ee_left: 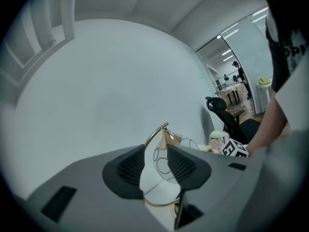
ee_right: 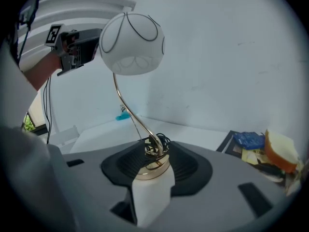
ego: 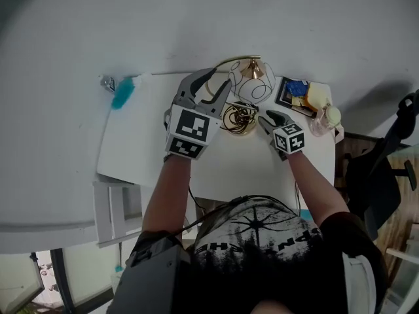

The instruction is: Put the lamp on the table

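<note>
Over the white table (ego: 147, 142), the left gripper (ego: 211, 90) is hovering just beside the lamp's shade, with its jaws standing wide apart and gripping nothing. The lamp (ego: 245, 100) is standing upright on the table near the wall. The right gripper (ego: 268, 119) is hovering just beside the gold base, jaws also wide apart and empty, and some clutter (ego: 308, 100) is lying at the right end.

White bench (ego: 150, 142): lamp (ego: 252, 87), globe shade, gold base, frame centre. Left gripper (ego: 211, 87) and right gripper (ego: 272, 118) flank it. Teal item (ego: 122, 93), upper left.
</note>
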A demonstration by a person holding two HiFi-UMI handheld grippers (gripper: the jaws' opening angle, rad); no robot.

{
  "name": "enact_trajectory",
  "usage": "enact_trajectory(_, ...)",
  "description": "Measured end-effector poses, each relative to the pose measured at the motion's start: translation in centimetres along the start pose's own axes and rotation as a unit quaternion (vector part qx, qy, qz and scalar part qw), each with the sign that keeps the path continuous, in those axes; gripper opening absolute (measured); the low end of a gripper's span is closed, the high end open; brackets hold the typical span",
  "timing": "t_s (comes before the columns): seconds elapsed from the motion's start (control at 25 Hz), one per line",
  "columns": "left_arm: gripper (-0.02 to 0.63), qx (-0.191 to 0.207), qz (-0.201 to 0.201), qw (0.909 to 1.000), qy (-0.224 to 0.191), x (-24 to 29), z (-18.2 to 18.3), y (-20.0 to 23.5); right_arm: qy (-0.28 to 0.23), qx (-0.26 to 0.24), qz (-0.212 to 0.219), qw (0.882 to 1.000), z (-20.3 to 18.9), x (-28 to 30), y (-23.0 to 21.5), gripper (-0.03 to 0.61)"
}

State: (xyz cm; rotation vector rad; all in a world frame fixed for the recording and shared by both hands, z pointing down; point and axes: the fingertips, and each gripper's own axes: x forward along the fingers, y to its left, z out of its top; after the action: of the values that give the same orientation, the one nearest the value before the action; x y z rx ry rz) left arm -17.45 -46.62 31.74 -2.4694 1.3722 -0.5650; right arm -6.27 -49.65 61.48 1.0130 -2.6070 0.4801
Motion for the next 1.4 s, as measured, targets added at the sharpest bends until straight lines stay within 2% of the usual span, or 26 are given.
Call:
enact_trajectory(0.12,0.107,-0.034,0.007,0.9993,-0.016,-1.7,0.3,-1.3,-0.004,-0.020,0.026,0.999,0.5,-2.4,1.1,0.163)
enact_trajectory(0.2,0.067,-0.051,0.015,0.9985,-0.017,-2.9,-0.1,-2.7,-0.005,-0.033,0.046,0.998,0.7,-4.3,2.1,0.135)
enact_trajectory(0.32,0.032,-0.053,0.037,0.9978,-0.015,-4.5,-0.7,-5.0,-0.018,-0.043,0.069,0.997,1.1,-7.3,3.2,0.087)
enact_trajectory(0.4,0.021,-0.058,0.036,0.9976,-0.011,-5.3,-1.1,-7.0,-0.031,-0.050,0.081,0.995,1.6,-9.3,4.0,0.058)
enact_trajectory(0.56,0.017,-0.079,0.011,0.9968,0.001,-6.4,-2.7,-11.8,-0.048,-0.083,0.089,0.991,2.3,-13.4,5.6,0.032)
enact_trajectory(0.76,0.017,-0.120,-0.014,0.9926,0.013,-7.4,-4.7,-17.9,-0.068,-0.100,0.108,0.987,2.9,-18.6,7.6,0.020)
enact_trajectory(0.96,0.017,-0.145,-0.051,0.9881,0.004,-7.8,-5.1,-23.2,-0.072,-0.120,0.129,0.982,1.9,-22.7,8.7,0.020)
enact_trajectory(1.16,0.017,-0.158,-0.066,0.9851,0.009,-8.2,-5.3,-26.7,-0.082,-0.116,0.143,0.980,1.1,-25.6,9.3,0.018)
enact_trajectory(1.4,0.017,-0.168,-0.080,0.9826,0.010,-8.6,-5.3,-28.9,-0.086,-0.121,0.145,0.978,0.7,-27.6,9.8,0.018)
